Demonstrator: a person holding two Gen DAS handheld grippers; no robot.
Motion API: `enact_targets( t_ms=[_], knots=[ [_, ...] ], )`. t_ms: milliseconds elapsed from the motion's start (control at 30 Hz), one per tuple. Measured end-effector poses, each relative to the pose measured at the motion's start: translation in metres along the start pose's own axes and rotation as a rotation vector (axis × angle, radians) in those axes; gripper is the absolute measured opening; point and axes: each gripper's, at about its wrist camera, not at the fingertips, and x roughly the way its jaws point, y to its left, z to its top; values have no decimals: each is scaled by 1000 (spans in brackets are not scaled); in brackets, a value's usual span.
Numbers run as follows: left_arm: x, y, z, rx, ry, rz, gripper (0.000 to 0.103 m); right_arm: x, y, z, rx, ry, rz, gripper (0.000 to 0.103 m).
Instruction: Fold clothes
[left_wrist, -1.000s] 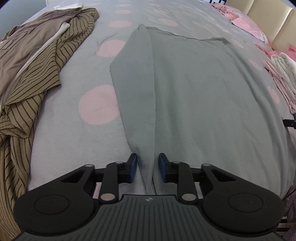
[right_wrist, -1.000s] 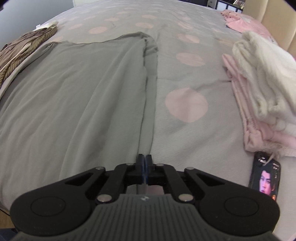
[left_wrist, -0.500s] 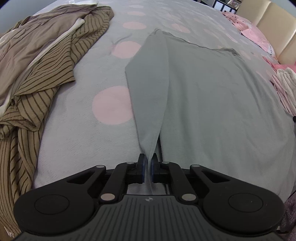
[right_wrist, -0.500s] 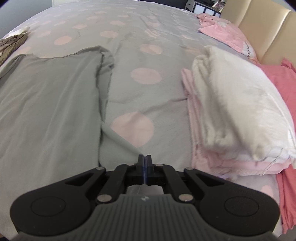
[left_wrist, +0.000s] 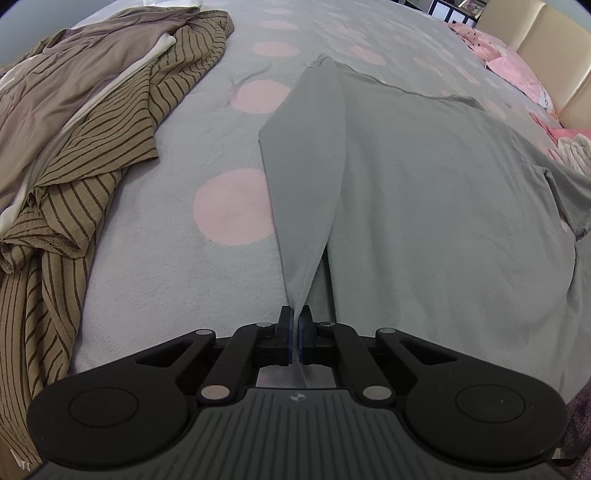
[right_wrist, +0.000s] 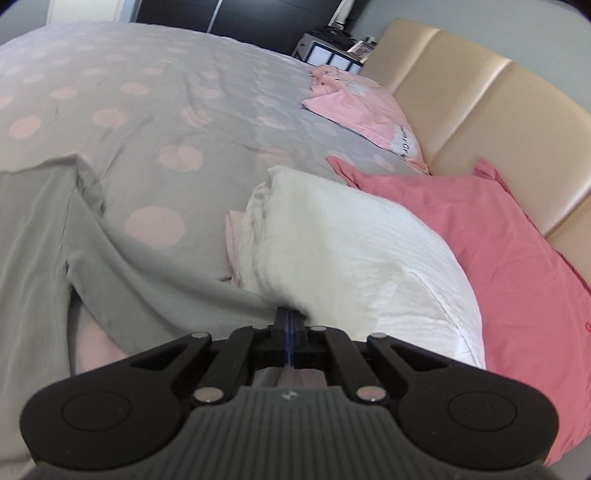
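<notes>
A grey garment lies spread flat on the bed, with a long grey flap along its left side. My left gripper is shut on the near tip of that flap, and the cloth runs up from between its blue pads. In the right wrist view the same grey garment fills the left side, and a pulled-out grey strip stretches taut to my right gripper, which is shut on its end, close to the white folded cloth.
A brown striped heap of clothes lies to the left on the dotted grey bedspread. To the right are a white folded cloth, pink clothes, a pink pillow and a beige headboard.
My left gripper's jaws have closed on the tip of the grey flap. My right gripper has swung right and upward, drawing its grey strip out toward the white and pink stack.
</notes>
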Motion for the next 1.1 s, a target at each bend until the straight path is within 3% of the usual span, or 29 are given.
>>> enact_targets(
  t_ms=[133, 200, 367, 433, 533, 700, 900, 1100],
  knots=[
    [-9, 2, 1, -15, -32, -13, 0, 2, 11, 0, 15, 14, 64, 9],
    [-17, 5, 4, -43, -59, -28, 0, -2, 17, 1, 22, 1, 92, 37],
    [-41, 25, 25, -155, -118, -80, 0, -20, 35, 5, -15, -71, 140, 51],
    [-51, 36, 39, -195, -145, -80, 0, -23, 40, 6, -22, -86, 160, 52],
    [-67, 53, 63, -208, -188, -21, 0, -25, 44, 6, -24, -88, 185, 53],
    [-79, 94, 97, -223, -209, 123, 0, -20, 48, 3, -26, -69, 214, 56],
    [-57, 137, 125, -239, -190, 256, 0, -13, 50, 3, -20, -46, 226, 58],
    [-27, 151, 128, -299, -142, 276, 2, -7, 45, 2, 6, -27, 228, 59]
  ],
)
